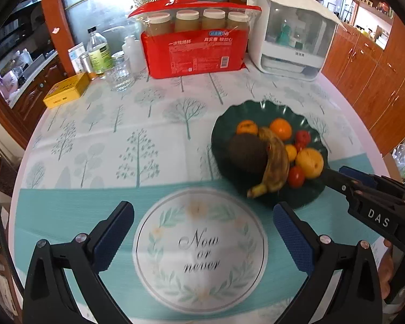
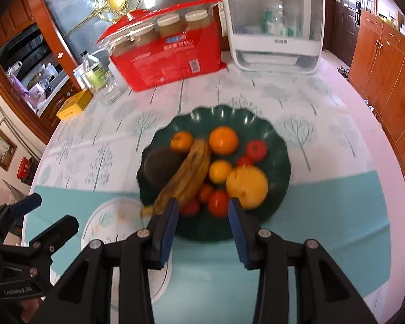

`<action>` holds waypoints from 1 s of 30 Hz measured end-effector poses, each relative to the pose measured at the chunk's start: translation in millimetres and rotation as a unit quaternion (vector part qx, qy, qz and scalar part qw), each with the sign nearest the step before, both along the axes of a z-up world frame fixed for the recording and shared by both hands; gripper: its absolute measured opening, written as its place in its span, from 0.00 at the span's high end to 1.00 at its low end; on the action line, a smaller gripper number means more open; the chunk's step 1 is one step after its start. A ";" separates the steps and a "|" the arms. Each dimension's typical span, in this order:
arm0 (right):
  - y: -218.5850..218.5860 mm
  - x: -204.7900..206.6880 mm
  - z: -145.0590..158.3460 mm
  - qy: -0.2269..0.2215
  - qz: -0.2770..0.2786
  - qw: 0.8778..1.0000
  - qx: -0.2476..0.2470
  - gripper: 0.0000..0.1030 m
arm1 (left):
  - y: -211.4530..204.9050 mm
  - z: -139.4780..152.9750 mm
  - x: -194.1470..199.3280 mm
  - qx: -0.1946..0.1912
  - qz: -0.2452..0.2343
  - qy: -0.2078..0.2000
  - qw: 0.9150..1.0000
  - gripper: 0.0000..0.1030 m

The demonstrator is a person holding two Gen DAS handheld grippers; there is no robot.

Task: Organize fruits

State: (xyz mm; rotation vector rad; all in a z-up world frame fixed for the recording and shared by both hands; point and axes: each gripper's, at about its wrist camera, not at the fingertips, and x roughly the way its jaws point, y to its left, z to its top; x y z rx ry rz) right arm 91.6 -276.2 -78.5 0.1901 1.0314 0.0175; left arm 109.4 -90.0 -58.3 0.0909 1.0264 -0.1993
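Note:
A dark green scalloped plate [image 2: 279, 145] holds a brown-spotted banana [image 2: 187, 178], a dark avocado [image 2: 160, 167], two oranges [image 2: 224, 140], a large yellow-orange fruit [image 2: 247, 186] and several red tomatoes [image 2: 218, 202]. My right gripper [image 2: 203, 208] hovers over the plate's near rim, its jaws a little apart with nothing between them. In the left wrist view the plate [image 1: 229, 124] lies to the right. My left gripper [image 1: 202, 213] stands wide open and holds nothing, above a round "Now or never" emblem [image 1: 199, 248] on the tablecloth. The right gripper [image 1: 336, 174] reaches in at the plate's right edge.
At the back of the round table stand a red pack of paper cups [image 1: 194, 54] with jars on it and a white appliance [image 1: 291, 32]. A yellow tin [image 1: 67, 90], a glass [image 1: 118, 73] and bottles sit at the back left. Wooden cabinets [image 1: 378, 86] line the right.

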 end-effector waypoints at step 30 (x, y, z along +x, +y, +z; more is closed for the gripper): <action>62.0 -136.9 80.6 -0.058 0.020 0.998 -0.018 0.32 | 52.8 58.0 -132.7 -0.012 0.070 -0.046 0.996 0.01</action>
